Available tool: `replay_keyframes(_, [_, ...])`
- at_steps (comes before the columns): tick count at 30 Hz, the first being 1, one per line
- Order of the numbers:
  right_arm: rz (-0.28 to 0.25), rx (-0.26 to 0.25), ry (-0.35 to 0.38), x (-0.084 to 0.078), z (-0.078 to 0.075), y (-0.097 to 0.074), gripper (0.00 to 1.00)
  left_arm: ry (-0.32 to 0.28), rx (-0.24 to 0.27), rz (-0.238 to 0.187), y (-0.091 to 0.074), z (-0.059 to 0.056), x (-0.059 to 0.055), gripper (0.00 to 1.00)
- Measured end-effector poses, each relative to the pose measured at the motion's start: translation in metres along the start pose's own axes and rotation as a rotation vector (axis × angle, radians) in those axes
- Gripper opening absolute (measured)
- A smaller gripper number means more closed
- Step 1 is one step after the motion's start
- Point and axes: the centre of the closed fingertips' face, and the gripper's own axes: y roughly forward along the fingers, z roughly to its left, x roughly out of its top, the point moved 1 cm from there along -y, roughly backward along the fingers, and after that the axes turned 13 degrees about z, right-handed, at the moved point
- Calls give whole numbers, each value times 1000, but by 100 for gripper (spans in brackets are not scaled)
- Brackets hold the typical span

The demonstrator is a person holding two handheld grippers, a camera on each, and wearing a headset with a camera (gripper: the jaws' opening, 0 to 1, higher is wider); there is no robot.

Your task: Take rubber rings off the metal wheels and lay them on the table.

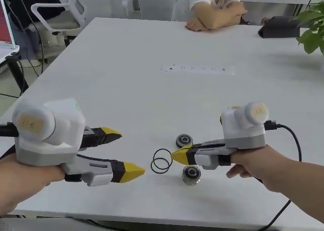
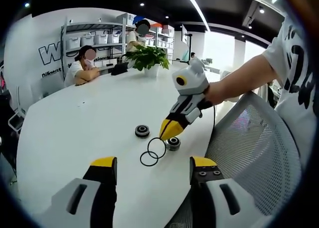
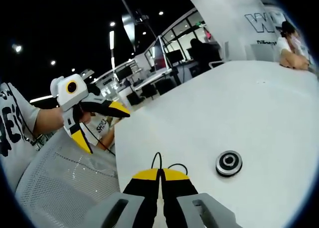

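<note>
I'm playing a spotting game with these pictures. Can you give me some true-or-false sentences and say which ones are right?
1. Two rubber rings lie on the table. True.
2. The left gripper has its fingers shut tight. False: they are spread open.
3. Two metal wheels sit on the table close to the rings. True.
4. The right gripper has its fingers wide open. False: they are pressed together, with the tip next to the rings.

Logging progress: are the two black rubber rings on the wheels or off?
Off. Both rubber rings lie flat and overlapping on the table, beside the two metal wheels, not around either.
</note>
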Motion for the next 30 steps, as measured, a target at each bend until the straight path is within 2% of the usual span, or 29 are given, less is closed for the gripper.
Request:
replay_keyframes(19, [50,-25,20,-9,-12,20,0,-11,7,7,-1,5,-3,56])
replay_keyframes(30, [62,-50,40,-12,-19,26,0,-12,8,15,1,7,-3,56])
